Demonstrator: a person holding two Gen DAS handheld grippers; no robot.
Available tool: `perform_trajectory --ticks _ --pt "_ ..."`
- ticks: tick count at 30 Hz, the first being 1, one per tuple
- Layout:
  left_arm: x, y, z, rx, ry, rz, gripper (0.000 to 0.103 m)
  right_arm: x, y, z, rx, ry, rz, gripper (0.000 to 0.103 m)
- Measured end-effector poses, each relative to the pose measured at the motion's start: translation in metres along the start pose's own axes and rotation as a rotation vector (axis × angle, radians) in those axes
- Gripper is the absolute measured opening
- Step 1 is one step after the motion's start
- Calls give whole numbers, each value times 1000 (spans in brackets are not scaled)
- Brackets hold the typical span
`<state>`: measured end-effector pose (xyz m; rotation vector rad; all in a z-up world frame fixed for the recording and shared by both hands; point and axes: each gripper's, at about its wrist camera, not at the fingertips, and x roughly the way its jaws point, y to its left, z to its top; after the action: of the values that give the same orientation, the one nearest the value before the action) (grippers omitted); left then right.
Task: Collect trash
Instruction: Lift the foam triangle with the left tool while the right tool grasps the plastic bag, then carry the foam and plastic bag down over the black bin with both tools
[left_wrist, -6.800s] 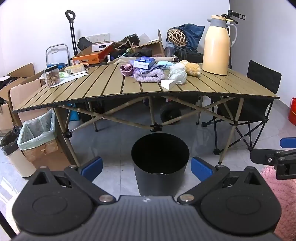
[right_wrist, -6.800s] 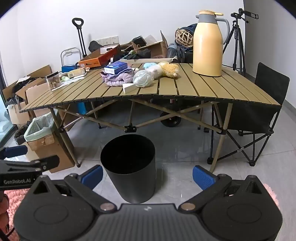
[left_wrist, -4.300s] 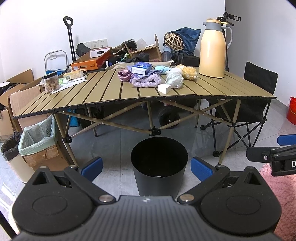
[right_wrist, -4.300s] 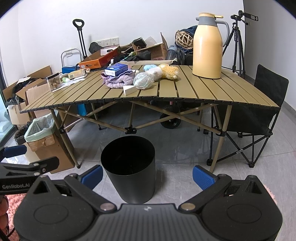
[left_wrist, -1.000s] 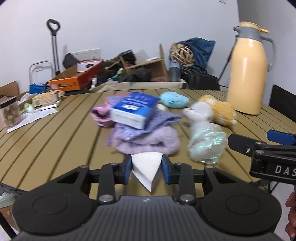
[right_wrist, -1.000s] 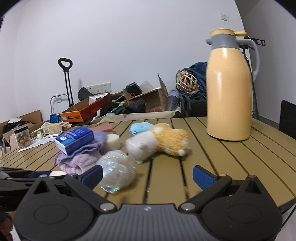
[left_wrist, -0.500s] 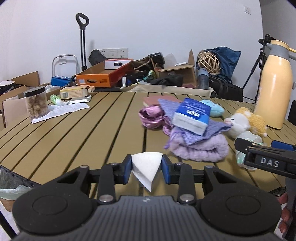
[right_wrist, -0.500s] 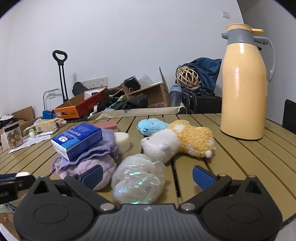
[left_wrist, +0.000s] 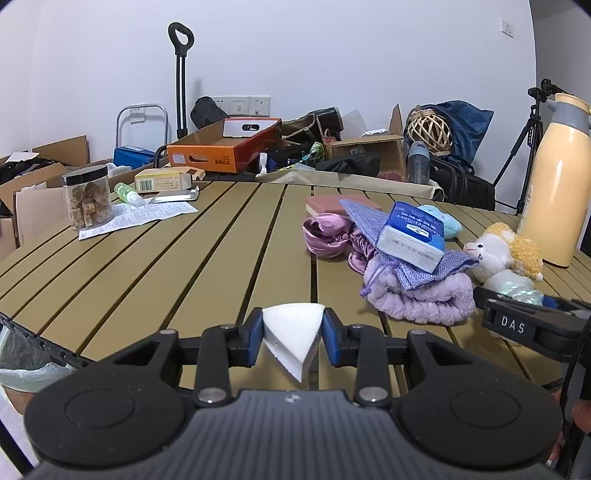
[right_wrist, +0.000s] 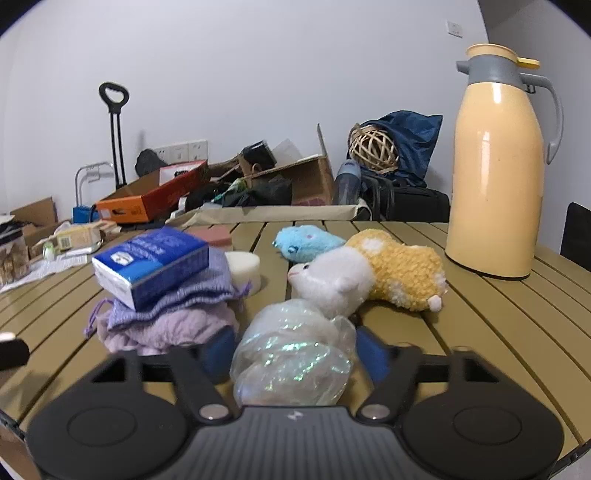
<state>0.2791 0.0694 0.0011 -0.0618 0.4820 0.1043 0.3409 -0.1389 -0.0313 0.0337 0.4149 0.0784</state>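
- At the near edge of the bench, the left claw has lifted the white foam wedge clear of the slats; a second ago it sat lower, close against the purple towel, and now it hangs in front of bare wood with both pads clamped on its sides.
- Beside it, the right claw has come forward around the crumpled clear plastic bag; a moment ago it stood wide and short of the bag, and now its jaws are closing with the bag between them, though I cannot tell that the pads press it yet.
- To my eye that puts one piece of trash in hand and a second nearly caught, with neither dropped in a bin yet.
- Just behind the bag, the white and yellow plush toy nearly touches it, so a careless pull could drag it along.
- Left of the bag, the purple towel carries a blue tissue box, crowding that jaw.
- Further back, the yellow thermos jug stands upright, well apart.
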Motion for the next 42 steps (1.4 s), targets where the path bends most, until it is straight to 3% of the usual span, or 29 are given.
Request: perform_trajectory --ticks 11,31,42 --pt "-8 -1 1 5 -21 -7 34 -10 -4 -3 -2 4 46 44" --pt "-49 -5 -11 7 -76 -11 34 -93 -15 -11 -13 -59 137 43" --pt "-72 3 -43 -19 -18 -3 34 -135 -27 -44 -18 -10 163 43"
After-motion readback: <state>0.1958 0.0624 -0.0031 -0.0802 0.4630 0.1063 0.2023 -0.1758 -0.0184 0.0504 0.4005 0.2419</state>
